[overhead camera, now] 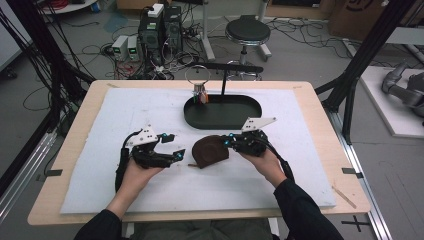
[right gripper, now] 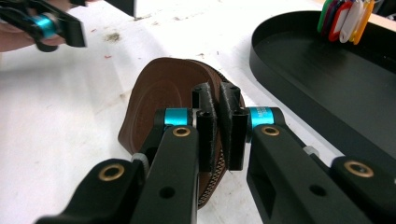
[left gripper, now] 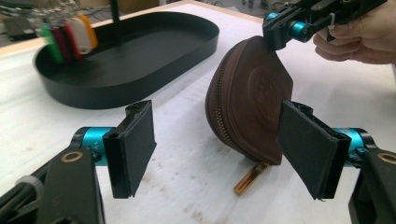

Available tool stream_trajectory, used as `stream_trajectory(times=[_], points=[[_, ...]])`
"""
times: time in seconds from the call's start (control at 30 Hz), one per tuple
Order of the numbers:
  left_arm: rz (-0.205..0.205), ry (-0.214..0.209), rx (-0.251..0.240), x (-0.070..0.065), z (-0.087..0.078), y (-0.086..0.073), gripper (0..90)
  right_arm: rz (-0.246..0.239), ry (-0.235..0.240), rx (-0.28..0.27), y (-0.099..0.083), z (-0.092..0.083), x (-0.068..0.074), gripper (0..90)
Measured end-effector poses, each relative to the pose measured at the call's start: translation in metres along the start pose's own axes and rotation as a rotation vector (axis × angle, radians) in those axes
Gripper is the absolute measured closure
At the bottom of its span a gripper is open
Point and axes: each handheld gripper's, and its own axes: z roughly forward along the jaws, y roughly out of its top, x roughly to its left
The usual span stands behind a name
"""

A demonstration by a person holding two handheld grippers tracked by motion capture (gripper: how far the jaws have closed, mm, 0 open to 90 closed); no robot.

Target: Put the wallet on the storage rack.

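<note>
Pouch (overhead camera: pixel 211 150) stands on edge on the white mat (overhead camera: pixel 125 115), just before the black tray (overhead camera: pixel 222 117), between the two hands. Right gripper (overhead camera: pixel 231 142) reaches in level from the right, pads pinched shut on the pouch's upper edge. Left gripper (left gripper: pixel 224 144) lies level at the pouch's left, jaws wide, touching nothing. Embossed mark on the leather is unreadable
</note>
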Motion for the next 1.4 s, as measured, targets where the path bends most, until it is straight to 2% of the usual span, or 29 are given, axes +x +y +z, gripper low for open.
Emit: stream_trajectory(times=[0.23,0.3,0.43,0.57,0.63,0.67,0.7,0.73,0.8,0.87,0.97,1.0,1.27,1.3,1.4], points=[[-0.018,-0.039,0.007,0.002,0.016,0.003,27.8,-0.052,0.02,-0.008,-0.002,-0.007,0.004,87.4],[-0.031,-0.08,0.022,0.003,0.024,0.002,27.9,-0.079,0.038,-0.015,-0.004,-0.01,0.004,87.4],[-0.05,-0.12,0.049,0.005,0.032,-0.001,27.9,-0.105,0.068,-0.022,-0.006,-0.014,0.005,87.5],[-0.062,-0.158,0.056,0.007,0.04,-0.002,28.9,-0.117,0.092,-0.026,-0.007,-0.016,0.005,87.6],[-0.058,-0.196,0.059,0.008,0.046,-0.002,30.7,-0.126,0.107,-0.03,-0.007,-0.017,0.005,87.6],[-0.058,-0.196,0.059,0.008,0.046,-0.002,32.3,-0.125,0.109,-0.027,-0.007,-0.017,0.005,87.5],[-0.056,-0.231,0.062,0.007,0.049,-0.001,34.1,-0.123,0.113,-0.025,-0.008,-0.018,0.006,87.5],[-0.056,-0.231,0.062,0.007,0.049,-0.001,35.7,-0.123,0.113,-0.025,-0.008,-0.018,0.006,87.5],[-0.044,-0.249,0.073,0.005,0.052,-0.001,37.0,-0.127,0.115,-0.028,-0.008,-0.018,0.005,87.5],[-0.028,-0.252,0.084,0.004,0.054,-0.001,44.3,-0.13,0.122,-0.026,-0.009,-0.018,0.005,87.4],[-0.009,-0.259,0.097,0.002,0.055,-0.001,50.1,-0.13,0.123,-0.027,-0.009,-0.019,0.005,87.4],[-0.006,-0.26,0.098,0.002,0.054,-0.001,54.1,-0.129,0.126,-0.023,-0.01,-0.019,0.005,87.1],[0.038,-0.268,0.09,0.0,0.052,0.0,64.2,-0.142,0.121,-0.01,-0.011,-0.021,0.003,85.9],[0.046,-0.283,0.074,-0.002,0.051,0.001,66.1,-0.142,0.124,-0.016,-0.011,-0.022,0.003,82.1],[0.078,-0.276,0.076,-0.006,0.051,0.003,67.9,-0.137,0.13,-0.035,-0.011,-0.026,0.001,77.4]])
